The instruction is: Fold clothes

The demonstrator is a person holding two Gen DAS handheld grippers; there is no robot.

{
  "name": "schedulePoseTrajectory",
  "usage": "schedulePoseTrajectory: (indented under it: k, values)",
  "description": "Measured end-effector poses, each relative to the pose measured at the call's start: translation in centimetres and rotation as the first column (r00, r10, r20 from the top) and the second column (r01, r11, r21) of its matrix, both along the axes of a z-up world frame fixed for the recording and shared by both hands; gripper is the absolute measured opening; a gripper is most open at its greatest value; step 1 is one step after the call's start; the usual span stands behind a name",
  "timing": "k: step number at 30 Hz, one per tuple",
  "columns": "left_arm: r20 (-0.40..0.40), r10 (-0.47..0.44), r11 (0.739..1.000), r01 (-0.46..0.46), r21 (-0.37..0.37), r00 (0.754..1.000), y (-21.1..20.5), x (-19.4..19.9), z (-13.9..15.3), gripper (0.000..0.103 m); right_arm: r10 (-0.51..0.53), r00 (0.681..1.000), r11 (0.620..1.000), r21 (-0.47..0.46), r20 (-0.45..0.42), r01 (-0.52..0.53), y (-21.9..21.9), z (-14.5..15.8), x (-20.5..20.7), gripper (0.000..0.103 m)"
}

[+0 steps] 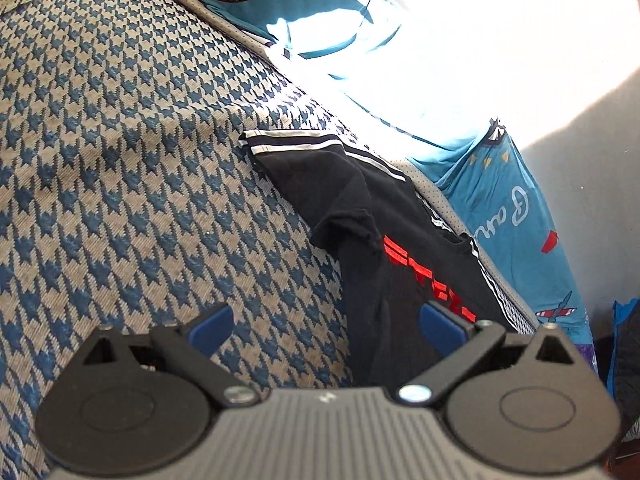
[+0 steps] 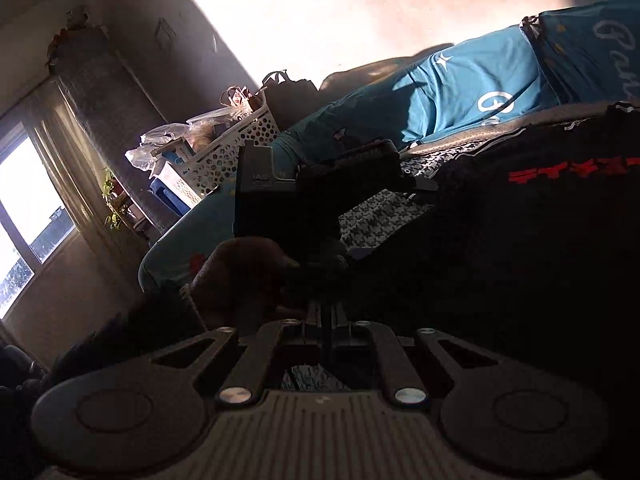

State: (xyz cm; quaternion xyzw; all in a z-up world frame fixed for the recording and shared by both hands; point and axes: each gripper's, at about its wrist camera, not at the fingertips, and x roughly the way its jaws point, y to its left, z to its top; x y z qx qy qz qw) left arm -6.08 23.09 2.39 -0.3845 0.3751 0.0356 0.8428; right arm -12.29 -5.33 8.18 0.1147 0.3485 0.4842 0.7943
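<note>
Blue pads (image 1: 212, 326) of the left tool (image 1: 326, 326) stand wide apart at the 6 o'clock edge of the left wrist view, with nothing between them; below the gap lies the houndstooth blanket (image 1: 132, 168), blue and beige, which fills the view from 7 to 12 o'clock; the right-hand pad sits over the lower edge of the black T-shirt (image 1: 384, 240); this shirt lies spread on the blanket from the centre toward 4 o'clock, one sleeve with white stripes reaching toward 12 o'clock, red lettering across its chest; beyond it, from 12 to 4 o'clock, runs the teal bedsheet (image 1: 500, 204) printed with planes and script, partly washed out by strong sunlight.

Dark linkage of the right tool (image 2: 326, 320) fills the 6 o'clock edge of the right wrist view; its fingers are drawn together, but the spot is deep in shadow and whether cloth is pinched there cannot be told; directly ahead is the left tool, seen from the side, with a hand (image 2: 236, 276) around its handle at 7 o'clock; the black T-shirt rises at 3 o'clock, its red print visible; a white perforated basket (image 2: 224, 152) stuffed with bags stands at 10 o'clock; a window (image 2: 28, 208) with a curtain glows at 9 o'clock.
</note>
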Motion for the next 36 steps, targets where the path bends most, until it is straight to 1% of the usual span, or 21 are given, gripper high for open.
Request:
schedulePoseTrajectory:
  k: [2,4,5,7,10,12,14,17,19,22,27,31,34,36]
  values:
    - [-0.002,0.029,0.999,-0.029,0.037,1.000,0.7,-0.5,0.2,0.100,0.033,0.999,0.999,-0.040,-0.003,-0.033,0.7,-1.2,-0.4,0.006]
    - [-0.012,0.059,0.997,-0.058,0.057,0.998,1.4,-0.9,0.3,0.100,0.066,0.998,0.995,-0.080,-0.007,-0.066,1.4,-2.3,-0.8,0.007]
    - [-0.019,0.068,0.995,-0.067,0.068,0.998,1.6,-1.0,0.3,0.100,0.082,0.997,0.992,-0.100,-0.009,-0.082,1.7,-2.9,-1.0,0.010]
    - [-0.030,0.073,0.993,-0.070,0.099,0.997,1.7,-1.1,0.3,0.100,0.114,0.993,0.984,-0.139,-0.015,-0.115,2.3,-4.0,-1.4,0.012]
    - [-0.023,0.053,0.988,-0.049,0.147,0.998,1.2,-1.0,0.8,0.100,0.162,0.986,0.967,-0.197,-0.027,-0.164,3.3,-5.7,-1.9,0.013]
    - [-0.009,0.021,0.984,-0.019,0.177,1.000,0.3,-0.9,1.2,0.100,0.170,0.985,0.966,-0.199,0.001,-0.167,2.8,-5.3,-2.1,0.013]
    - [0.006,-0.032,0.980,0.030,0.197,0.999,-1.1,-0.8,1.5,0.100,0.148,0.988,0.968,-0.209,0.032,-0.139,2.1,-4.6,-2.0,0.013]
    - [0.026,-0.118,0.970,0.110,0.218,0.993,-3.3,-0.5,2.0,0.100,0.062,0.995,0.973,-0.228,0.076,-0.043,0.2,-3.8,-1.6,0.013]
    - [0.035,-0.182,0.957,0.169,0.237,0.983,-5.1,-0.2,2.2,0.100,-0.012,0.996,0.970,-0.241,0.093,0.034,-1.2,-3.8,-1.2,0.013]
    - [0.033,-0.265,0.931,0.247,0.269,0.964,-7.4,0.5,2.3,0.100,-0.116,0.987,0.954,-0.264,0.109,0.142,-3.3,-4.1,-0.7,0.013]
    - [-0.009,-0.351,0.886,0.335,0.320,0.936,-10.6,1.6,1.6,0.100,-0.249,0.962,0.918,-0.291,0.109,0.270,-6.9,-4.6,-0.5,0.014]
    - [-0.054,-0.403,0.842,0.393,0.369,0.914,-12.9,2.1,0.8,0.100,-0.356,0.926,0.875,-0.305,0.122,0.377,-9.8,-4.4,-0.4,0.014]
    - [-0.093,-0.430,0.810,0.430,0.398,0.898,-14.4,2.4,0.0,0.100,-0.446,0.885,0.827,-0.317,0.133,0.465,-12.0,-4.2,-0.1,0.015]
    - [-0.127,-0.435,0.797,0.447,0.406,0.891,-14.8,2.6,-0.7,0.100,-0.492,0.857,0.791,-0.331,0.152,0.514,-13.3,-4.1,0.0,0.015]
